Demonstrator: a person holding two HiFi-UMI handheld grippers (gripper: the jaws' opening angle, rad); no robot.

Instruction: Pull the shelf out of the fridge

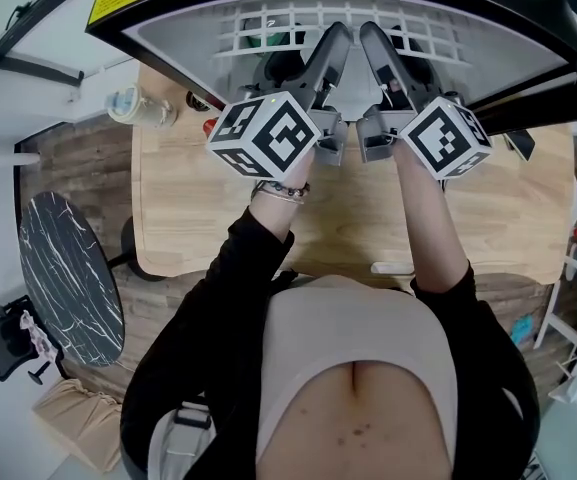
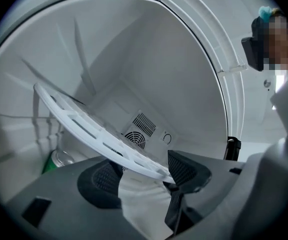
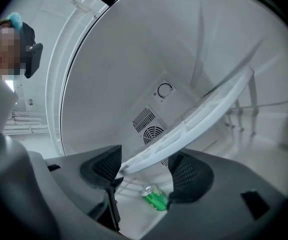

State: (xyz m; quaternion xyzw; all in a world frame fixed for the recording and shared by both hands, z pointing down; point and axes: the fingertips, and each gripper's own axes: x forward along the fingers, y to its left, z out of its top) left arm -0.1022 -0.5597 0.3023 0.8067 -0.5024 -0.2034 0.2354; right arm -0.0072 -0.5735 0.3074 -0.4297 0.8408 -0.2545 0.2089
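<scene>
The white slatted shelf (image 1: pixel 268 28) lies in the open fridge (image 1: pixel 528 38). Both grippers reach to its front edge side by side, my left gripper (image 1: pixel 334 43) beside my right gripper (image 1: pixel 376 40). In the left gripper view the shelf (image 2: pixel 84 121) runs slantwise and its edge ends between the wide-apart pads of the left gripper (image 2: pixel 144 176), which do not press on it. In the right gripper view the shelf (image 3: pixel 208 109) likewise ends between the spread pads of the right gripper (image 3: pixel 146 171). Both stand open. A green can (image 3: pixel 155 198) lies on the fridge floor below.
The fridge stands on a wooden table (image 1: pixel 198 208). A fan vent (image 2: pixel 139 134) sits in the back wall and the green can (image 2: pixel 54 160) lies under the shelf. A clear bottle (image 1: pixel 133 105) stands at the table's left. A round dark marble table (image 1: pixel 68 278) is on the floor to the left.
</scene>
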